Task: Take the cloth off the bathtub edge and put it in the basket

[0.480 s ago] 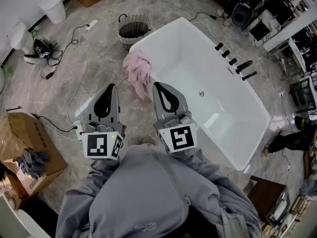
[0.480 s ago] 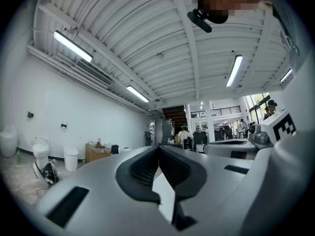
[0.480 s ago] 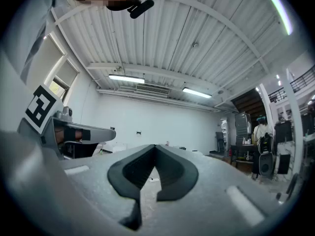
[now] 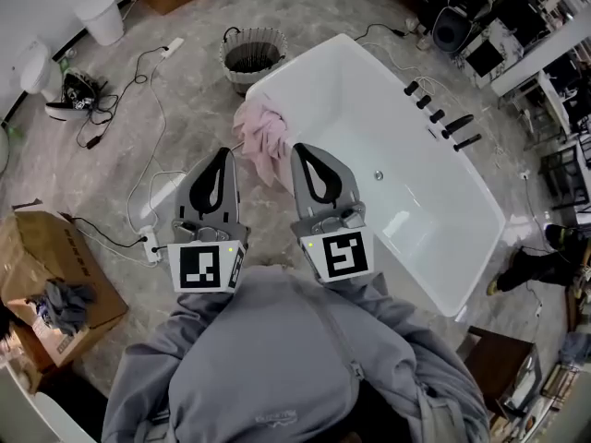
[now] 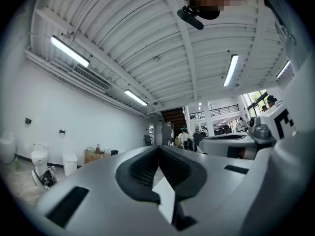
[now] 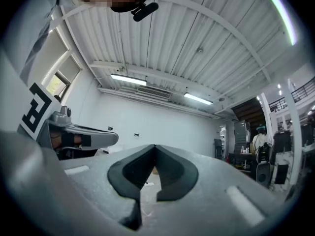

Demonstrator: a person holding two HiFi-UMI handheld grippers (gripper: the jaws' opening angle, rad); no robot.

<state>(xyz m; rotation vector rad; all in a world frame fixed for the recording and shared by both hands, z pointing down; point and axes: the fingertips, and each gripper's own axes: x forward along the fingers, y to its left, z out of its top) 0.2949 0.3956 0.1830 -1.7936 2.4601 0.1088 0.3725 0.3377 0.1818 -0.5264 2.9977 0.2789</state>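
A pink cloth (image 4: 263,139) hangs over the near left edge of the white bathtub (image 4: 388,155). A round wire basket (image 4: 251,55) stands on the floor just beyond the tub's far left corner. My left gripper (image 4: 224,154) and right gripper (image 4: 304,149) are held side by side in front of the person's chest, both shut with nothing between the jaws. Their tips point toward the cloth, which lies just beyond and between them, apart from both. In the left gripper view (image 5: 158,147) and the right gripper view (image 6: 154,147) the jaws meet and point a little upward at the room; neither shows the cloth.
Cables and a power strip (image 4: 148,243) trail over the marbled floor at the left. An open cardboard box (image 4: 55,289) with dark rags sits at the lower left. A white bin (image 4: 99,15) and a toilet (image 4: 37,67) stand at the far left. Black taps (image 4: 441,118) line the tub's far rim.
Both grippers have shifted slightly to the right and forward toward the cloth. Their jaws stay shut.
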